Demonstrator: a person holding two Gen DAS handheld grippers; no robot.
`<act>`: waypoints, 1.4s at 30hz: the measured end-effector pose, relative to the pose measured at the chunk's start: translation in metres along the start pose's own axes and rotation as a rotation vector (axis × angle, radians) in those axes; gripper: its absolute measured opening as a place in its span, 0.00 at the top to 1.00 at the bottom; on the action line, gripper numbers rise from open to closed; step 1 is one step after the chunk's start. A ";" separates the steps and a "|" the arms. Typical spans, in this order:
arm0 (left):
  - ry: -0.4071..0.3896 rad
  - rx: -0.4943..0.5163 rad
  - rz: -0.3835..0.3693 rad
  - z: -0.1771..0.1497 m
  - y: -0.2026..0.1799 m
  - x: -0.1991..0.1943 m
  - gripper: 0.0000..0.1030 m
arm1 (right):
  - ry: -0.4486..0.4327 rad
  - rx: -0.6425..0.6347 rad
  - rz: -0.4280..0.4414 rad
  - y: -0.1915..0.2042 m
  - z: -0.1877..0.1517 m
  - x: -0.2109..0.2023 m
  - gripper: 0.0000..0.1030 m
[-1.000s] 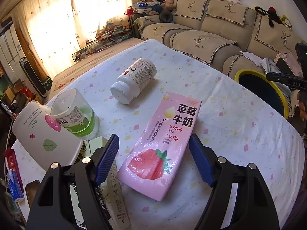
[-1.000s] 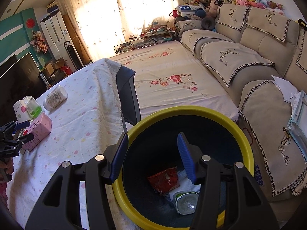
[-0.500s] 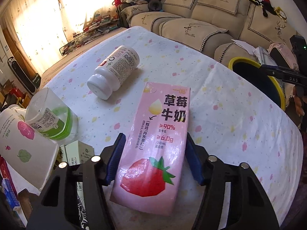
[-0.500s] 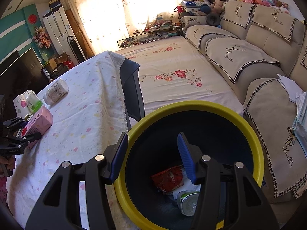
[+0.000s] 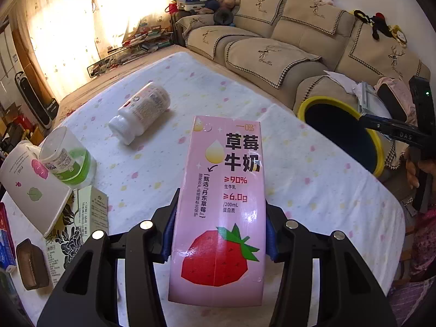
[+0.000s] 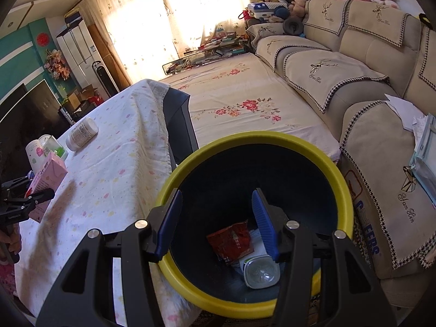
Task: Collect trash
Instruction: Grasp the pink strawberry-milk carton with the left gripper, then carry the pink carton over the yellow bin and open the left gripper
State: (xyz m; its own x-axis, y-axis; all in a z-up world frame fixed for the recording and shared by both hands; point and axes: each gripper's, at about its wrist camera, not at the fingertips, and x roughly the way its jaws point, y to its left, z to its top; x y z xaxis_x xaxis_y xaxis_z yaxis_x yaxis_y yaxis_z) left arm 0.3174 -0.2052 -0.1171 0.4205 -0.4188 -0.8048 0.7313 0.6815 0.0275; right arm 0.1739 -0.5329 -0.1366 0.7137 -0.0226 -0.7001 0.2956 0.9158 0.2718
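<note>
My left gripper (image 5: 218, 231) is shut on a pink strawberry milk carton (image 5: 220, 199) and holds it lifted above the table; the carton (image 6: 46, 179) shows small at the left in the right wrist view. My right gripper (image 6: 218, 223) is open and empty, hovering over the yellow-rimmed dark bin (image 6: 272, 141), which holds a red wrapper (image 6: 231, 242) and a clear cup (image 6: 261, 271). The bin (image 5: 327, 103) stands past the table's right edge in the left wrist view.
On the spotted tablecloth (image 5: 299, 179) lie a white pill bottle (image 5: 139, 114), a green-banded clear cup (image 5: 65, 155), a white paper cup (image 5: 30, 188) and a patterned box (image 5: 79, 226). A beige sofa (image 5: 286, 41) stands behind.
My left gripper closed on the pink carton and lifted it off the table. My right gripper stayed open over the bin, shifting slightly.
</note>
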 end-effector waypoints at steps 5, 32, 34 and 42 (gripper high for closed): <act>-0.033 0.052 -0.053 0.016 -0.051 -0.017 0.52 | -0.031 0.022 -0.003 -0.015 -0.008 -0.021 0.50; 0.018 0.188 -0.167 0.123 -0.224 0.077 0.38 | -0.116 0.169 -0.036 -0.100 -0.023 -0.075 0.47; 0.004 0.187 -0.166 0.124 -0.224 0.073 0.36 | -0.115 0.167 -0.032 -0.100 -0.023 -0.075 0.47; -0.125 0.123 -0.137 0.099 -0.193 0.016 0.33 | -0.102 0.144 -0.002 -0.083 -0.023 -0.069 0.46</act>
State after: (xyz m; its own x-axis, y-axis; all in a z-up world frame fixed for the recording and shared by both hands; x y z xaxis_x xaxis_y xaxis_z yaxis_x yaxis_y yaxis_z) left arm 0.2358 -0.4032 -0.0771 0.3703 -0.5786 -0.7267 0.8431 0.5377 0.0014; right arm 0.0854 -0.5983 -0.1264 0.7717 -0.0714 -0.6319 0.3795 0.8491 0.3675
